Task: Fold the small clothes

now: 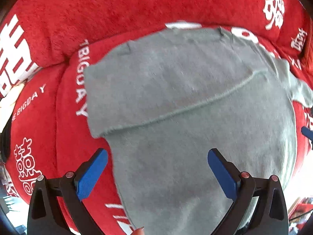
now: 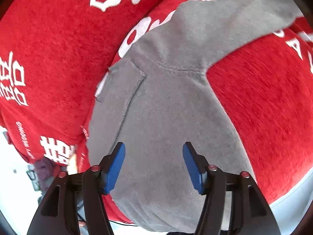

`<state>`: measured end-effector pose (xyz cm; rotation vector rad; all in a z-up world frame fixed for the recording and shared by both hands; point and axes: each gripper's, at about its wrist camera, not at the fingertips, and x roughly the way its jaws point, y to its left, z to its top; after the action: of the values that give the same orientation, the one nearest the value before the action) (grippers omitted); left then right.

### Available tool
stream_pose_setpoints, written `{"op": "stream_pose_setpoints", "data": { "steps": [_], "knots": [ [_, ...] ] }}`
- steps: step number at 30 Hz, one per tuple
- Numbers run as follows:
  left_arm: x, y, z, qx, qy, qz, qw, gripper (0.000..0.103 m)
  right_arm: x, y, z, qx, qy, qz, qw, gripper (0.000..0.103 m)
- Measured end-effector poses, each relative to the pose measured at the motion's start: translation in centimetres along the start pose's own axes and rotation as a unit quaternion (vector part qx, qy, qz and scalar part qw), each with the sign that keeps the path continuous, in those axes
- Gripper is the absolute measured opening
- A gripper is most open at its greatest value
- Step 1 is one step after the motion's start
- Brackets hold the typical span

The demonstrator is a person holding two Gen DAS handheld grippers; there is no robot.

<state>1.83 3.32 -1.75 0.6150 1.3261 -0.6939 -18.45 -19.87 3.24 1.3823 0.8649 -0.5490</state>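
Observation:
A small grey garment (image 1: 185, 101) lies spread on a red blanket with white lettering (image 1: 97, 15). A fold edge crosses it in the left wrist view, with one layer lying over another. My left gripper (image 1: 157, 168) is open, its blue pads (image 1: 92, 176) just above the garment's near part, holding nothing. In the right wrist view the same grey garment (image 2: 170, 117) shows with a sleeve stretching to the upper right and a stitched seam on the left. My right gripper (image 2: 153, 166) is open over the garment's near edge, empty.
The red blanket (image 2: 49, 49) covers the surface around the garment and bunches into a thick roll behind it. A pale surface edge (image 2: 289, 205) shows at the lower right. A tip of the other gripper (image 1: 307, 132) shows at the right edge.

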Motion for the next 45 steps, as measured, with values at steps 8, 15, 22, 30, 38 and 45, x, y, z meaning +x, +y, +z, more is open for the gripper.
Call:
{"op": "stream_pose_setpoints", "data": {
  "steps": [8, 15, 22, 30, 38, 45],
  "knots": [
    [-0.6, -2.8, -1.1, -0.006, 0.033, -0.009, 0.9994, 0.102, -1.7, -2.9, 0.4, 0.030, 0.004, 0.064, 0.997, 0.070],
    [-1.0, -7.9, 0.5, 0.002, 0.029, 0.005, 0.9996, 0.102, -4.0, -5.6, 3.1, 0.033, -0.004, 0.059, 0.998, 0.070],
    [-1.6, -14.9, 3.6, 0.039, 0.015, -0.009, 0.9991, 0.102, -6.3, -9.3, 6.4, 0.042, -0.020, 0.050, 0.998, 0.070],
    [-1.4, -21.1, 6.0, 0.050, 0.009, -0.034, 0.9981, 0.102, -8.6, -13.9, 10.4, 0.073, -0.049, 0.036, 0.995, 0.070],
    [-0.5, -23.9, 7.7, 0.047, 0.014, -0.041, 0.9979, 0.102, -11.0, -18.6, 13.5, 0.130, -0.091, 0.055, 0.986, 0.070],
    [0.1, -25.6, 8.6, 0.042, 0.012, -0.043, 0.9981, 0.102, -12.2, -21.9, 14.2, 0.167, -0.122, 0.070, 0.976, 0.070]
  ]
}}
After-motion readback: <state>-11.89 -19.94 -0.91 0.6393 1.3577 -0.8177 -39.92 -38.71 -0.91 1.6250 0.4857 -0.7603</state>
